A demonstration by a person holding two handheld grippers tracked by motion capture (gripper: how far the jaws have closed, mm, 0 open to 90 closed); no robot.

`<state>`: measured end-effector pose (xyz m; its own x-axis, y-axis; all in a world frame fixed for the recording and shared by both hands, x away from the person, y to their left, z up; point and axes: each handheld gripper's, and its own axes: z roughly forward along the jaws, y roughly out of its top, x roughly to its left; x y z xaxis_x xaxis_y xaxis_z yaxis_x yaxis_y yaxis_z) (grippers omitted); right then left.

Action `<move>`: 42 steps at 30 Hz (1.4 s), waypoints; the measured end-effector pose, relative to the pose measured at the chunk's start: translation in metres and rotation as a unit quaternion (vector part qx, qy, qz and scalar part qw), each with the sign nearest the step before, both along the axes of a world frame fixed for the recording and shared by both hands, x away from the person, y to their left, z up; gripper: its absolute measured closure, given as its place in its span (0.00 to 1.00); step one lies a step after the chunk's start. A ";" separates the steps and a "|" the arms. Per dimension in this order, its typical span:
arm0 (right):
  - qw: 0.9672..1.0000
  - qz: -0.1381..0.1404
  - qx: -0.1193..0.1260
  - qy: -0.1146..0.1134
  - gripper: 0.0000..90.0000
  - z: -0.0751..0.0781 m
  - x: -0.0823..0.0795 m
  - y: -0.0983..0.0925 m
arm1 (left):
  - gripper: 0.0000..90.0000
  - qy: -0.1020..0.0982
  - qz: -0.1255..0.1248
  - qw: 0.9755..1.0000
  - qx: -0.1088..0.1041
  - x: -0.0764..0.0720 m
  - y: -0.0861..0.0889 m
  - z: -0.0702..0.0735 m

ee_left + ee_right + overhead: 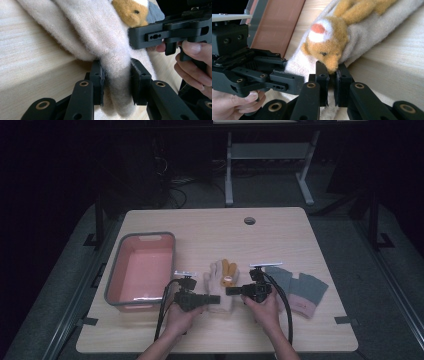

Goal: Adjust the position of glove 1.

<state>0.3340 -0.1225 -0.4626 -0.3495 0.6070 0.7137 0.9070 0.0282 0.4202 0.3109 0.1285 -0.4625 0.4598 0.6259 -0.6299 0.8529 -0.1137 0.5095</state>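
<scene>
High view: pink bin (141,270) with grey rim sat at table's (210,227) left, nothing seen inside. Cream glove (218,285) with an orange bear patch lay at table centre, just right of the bin. Grey glove (296,287) with pink cuff lay flat to the right, near the table's right edge. Left gripper (212,298) came in at the cream glove's cuff; right gripper (231,290) came from the other side at the bear. Far half of the wood top lay bare; a round hole (249,220) sat near the far edge.

Left gripper view: left gripper (116,83) pinched a bunched fold of the cream glove (100,32), fuzzy knit bulging between and below the pads. Bear (130,11) sat above; right gripper's black body and a hand (197,65) stood close at right.

Right gripper view: right gripper (331,83) was pressed tight on the glove (372,27) at the bear's (327,41) plush muzzle. Left gripper (287,80) touched the same glove just left. The bin's (279,22) smooth wall rose behind.
</scene>
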 end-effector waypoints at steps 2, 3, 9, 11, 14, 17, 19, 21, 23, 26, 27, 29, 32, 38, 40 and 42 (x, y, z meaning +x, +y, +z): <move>1.000 0.000 0.004 -0.002 0.93 0.002 -0.001 -0.001 | 0.75 -0.007 -0.002 1.000 -0.002 0.000 0.000 0.004; 1.000 0.000 0.004 -0.002 0.93 0.002 -0.001 -0.001 | 0.75 -0.007 -0.002 1.000 -0.002 0.000 0.000 0.004; 1.000 0.001 0.008 -0.010 0.93 0.010 -0.002 -0.002 | 0.75 -0.010 -0.002 1.000 -0.007 -0.001 0.000 0.010; 1.000 0.004 0.006 -0.012 0.93 0.014 -0.001 -0.001 | 0.75 -0.014 -0.005 1.000 -0.007 -0.001 0.002 0.013; 1.000 0.009 0.003 -0.015 0.93 0.018 0.000 0.001 | 0.75 -0.014 -0.006 1.000 -0.008 0.000 0.004 0.017; 1.000 0.009 0.005 -0.017 0.93 0.021 0.001 0.002 | 0.75 -0.016 -0.008 1.000 -0.008 0.001 0.006 0.020; 1.000 0.011 0.005 -0.020 0.93 0.024 0.002 0.003 | 0.75 -0.022 -0.007 1.000 -0.009 0.001 0.006 0.023; 1.000 0.011 0.005 -0.024 0.93 0.030 0.003 0.004 | 0.75 -0.027 -0.009 1.000 -0.011 0.002 0.007 0.026; 1.000 0.012 0.003 -0.026 0.93 0.031 0.003 0.004 | 0.75 -0.025 -0.007 1.000 -0.012 0.003 0.008 0.029; 1.000 0.011 0.009 -0.027 0.93 0.034 0.005 0.003 | 0.75 -0.029 -0.008 0.999 -0.012 0.005 0.008 0.033; 1.000 0.011 0.009 -0.027 0.93 0.034 0.005 0.003 | 0.75 -0.029 -0.008 0.999 -0.012 0.005 0.008 0.033; 1.000 0.011 0.012 -0.025 0.93 0.035 0.005 0.002 | 0.75 -0.028 -0.010 0.999 -0.013 0.005 0.008 0.034; 1.000 0.008 0.013 -0.026 0.93 0.036 0.006 0.001 | 0.75 -0.028 -0.011 0.999 -0.013 0.007 0.007 0.035; 0.999 0.009 0.010 -0.031 0.93 0.044 0.008 0.000 | 0.75 -0.034 -0.013 0.999 -0.021 0.010 0.007 0.040; 0.999 0.008 0.012 -0.032 0.93 0.048 0.009 -0.001 | 0.75 -0.038 -0.012 0.999 -0.022 0.011 0.007 0.043; 0.999 0.005 0.017 -0.034 0.93 0.050 0.009 0.000 | 0.75 -0.039 -0.010 0.999 -0.021 0.012 0.007 0.046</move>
